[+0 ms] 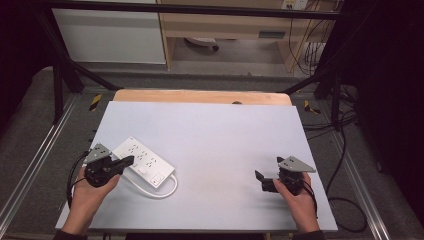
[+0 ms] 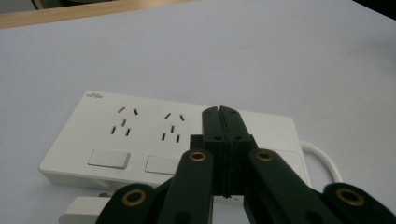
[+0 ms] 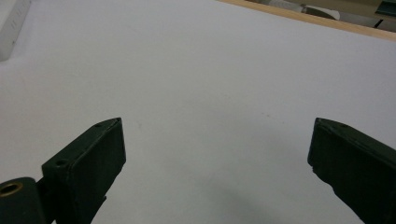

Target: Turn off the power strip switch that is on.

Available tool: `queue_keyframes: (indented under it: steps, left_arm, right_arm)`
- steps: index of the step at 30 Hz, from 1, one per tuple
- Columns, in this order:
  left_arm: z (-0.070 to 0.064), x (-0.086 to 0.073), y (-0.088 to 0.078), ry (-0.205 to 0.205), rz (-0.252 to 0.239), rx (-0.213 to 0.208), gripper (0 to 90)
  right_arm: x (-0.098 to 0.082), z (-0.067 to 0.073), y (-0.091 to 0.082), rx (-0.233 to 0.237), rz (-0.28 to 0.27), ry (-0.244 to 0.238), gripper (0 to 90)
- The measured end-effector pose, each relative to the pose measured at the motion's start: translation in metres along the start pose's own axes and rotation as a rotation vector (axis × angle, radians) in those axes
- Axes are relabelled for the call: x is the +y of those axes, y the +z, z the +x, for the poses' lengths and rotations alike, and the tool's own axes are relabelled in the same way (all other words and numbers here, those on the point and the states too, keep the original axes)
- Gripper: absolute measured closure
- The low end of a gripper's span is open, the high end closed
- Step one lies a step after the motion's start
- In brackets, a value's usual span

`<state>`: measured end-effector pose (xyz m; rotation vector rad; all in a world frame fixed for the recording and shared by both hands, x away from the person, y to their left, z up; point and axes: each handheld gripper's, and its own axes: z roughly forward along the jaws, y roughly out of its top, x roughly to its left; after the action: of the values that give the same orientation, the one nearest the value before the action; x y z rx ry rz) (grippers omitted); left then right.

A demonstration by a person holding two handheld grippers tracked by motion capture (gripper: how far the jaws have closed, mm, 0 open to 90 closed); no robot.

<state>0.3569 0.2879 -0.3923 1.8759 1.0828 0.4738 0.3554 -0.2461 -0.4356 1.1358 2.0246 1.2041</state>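
A white power strip [image 1: 144,162] with several sockets and rocker switches lies at the table's left front, and its white cable [image 1: 167,191] loops round its near end. My left gripper [image 1: 128,161] is shut with nothing between its jaws, its tips over the strip's near long edge. In the left gripper view the closed gripper [image 2: 220,112] points across the power strip [image 2: 135,135], beside two switches. I cannot tell whether the tips touch it. My right gripper [image 1: 269,169] stands open at the right front, jaws wide apart over bare table [image 3: 217,135].
A white sheet [image 1: 210,130] covers the table, with a wooden edge [image 1: 200,96] along the far side. A white plug [image 2: 81,211] lies near the strip's front. A corner of the strip [image 3: 11,28] shows far off. Metal frame legs and cables stand beyond the table.
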Motion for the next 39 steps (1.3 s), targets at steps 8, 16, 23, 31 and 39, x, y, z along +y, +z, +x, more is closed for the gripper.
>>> queue_keyframes:
  steps: [8, 16, 23, 31, 39]
  left_arm:
    - [0.000, -0.006, 0.010, -0.003, 0.045, -0.007, 90.0]
    - [0.003, -0.011, 0.017, -0.022, 0.081, -0.019, 89.9]
    - [0.003, -0.012, 0.020, -0.021, 0.091, -0.018, 90.0]
    - [0.003, -0.014, 0.023, -0.015, 0.106, -0.014, 89.9]
    - [0.003, -0.015, 0.027, -0.013, 0.118, -0.012, 90.0]
  right_arm:
    - [0.000, 0.000, 0.000, 0.001, 0.000, 0.001, 4.6]
    - [0.000, 0.000, 0.000, 0.002, 0.002, -0.002, 4.6]
    - [0.000, 0.000, 0.000, 0.003, 0.004, -0.002, 4.6]
    - [0.000, 0.000, 0.001, 0.002, 0.005, -0.007, 4.6]
    - [0.000, 0.001, 0.001, 0.003, 0.008, -0.009, 4.6]
